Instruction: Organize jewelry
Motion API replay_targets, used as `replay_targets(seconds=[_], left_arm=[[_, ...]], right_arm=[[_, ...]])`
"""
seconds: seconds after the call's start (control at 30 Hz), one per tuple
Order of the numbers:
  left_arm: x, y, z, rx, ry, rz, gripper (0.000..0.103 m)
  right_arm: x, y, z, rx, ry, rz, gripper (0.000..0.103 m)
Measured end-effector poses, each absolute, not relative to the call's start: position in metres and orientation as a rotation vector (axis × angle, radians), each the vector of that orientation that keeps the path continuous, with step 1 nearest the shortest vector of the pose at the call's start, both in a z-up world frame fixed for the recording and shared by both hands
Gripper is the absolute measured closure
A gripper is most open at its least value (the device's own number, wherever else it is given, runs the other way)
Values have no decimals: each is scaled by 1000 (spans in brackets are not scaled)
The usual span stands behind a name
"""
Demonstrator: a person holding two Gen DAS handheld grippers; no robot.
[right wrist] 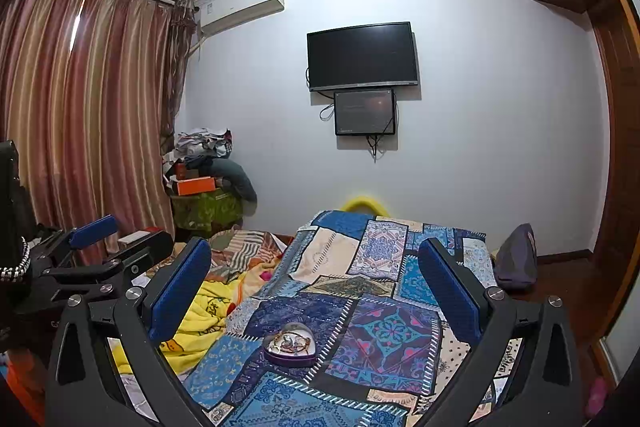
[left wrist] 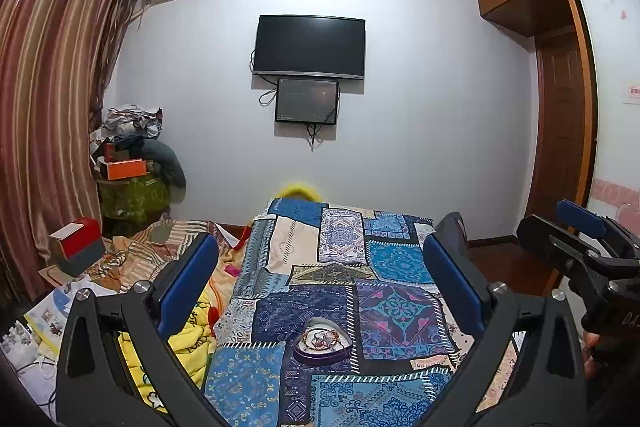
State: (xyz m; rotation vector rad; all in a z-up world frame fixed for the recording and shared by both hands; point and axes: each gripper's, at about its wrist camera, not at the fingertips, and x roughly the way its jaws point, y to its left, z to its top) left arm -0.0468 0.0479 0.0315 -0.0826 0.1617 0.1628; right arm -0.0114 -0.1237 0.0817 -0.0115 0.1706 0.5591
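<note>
A purple heart-shaped box (left wrist: pixel 322 341) lies open on the blue patchwork bedspread (left wrist: pixel 384 267), with bracelets and other jewelry tangled inside. It also shows in the right wrist view (right wrist: pixel 290 345). My left gripper (left wrist: pixel 320 267) is open and empty, held above and behind the box. My right gripper (right wrist: pixel 316 275) is open and empty too, likewise above the box. The right gripper shows at the right edge of the left wrist view (left wrist: pixel 580 239). The left gripper shows at the left of the right wrist view (right wrist: pixel 100 251).
A yellow blanket (left wrist: pixel 192 331) and striped bedding (left wrist: pixel 160 247) lie left of the bedspread. A red and white box (left wrist: pixel 76 245) sits near the curtain. A cluttered pile (left wrist: pixel 132 163) fills the corner. A dark bag (right wrist: pixel 516 257) stands by the bed's right side.
</note>
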Motion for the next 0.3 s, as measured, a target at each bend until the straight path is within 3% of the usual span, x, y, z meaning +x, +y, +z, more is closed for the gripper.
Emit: replay_targets(seconds=[0.3], left_arm=[[-42,50,28,-87,171,158,0]], right_arm=[[-6,-122,80,-5,186,555,0]])
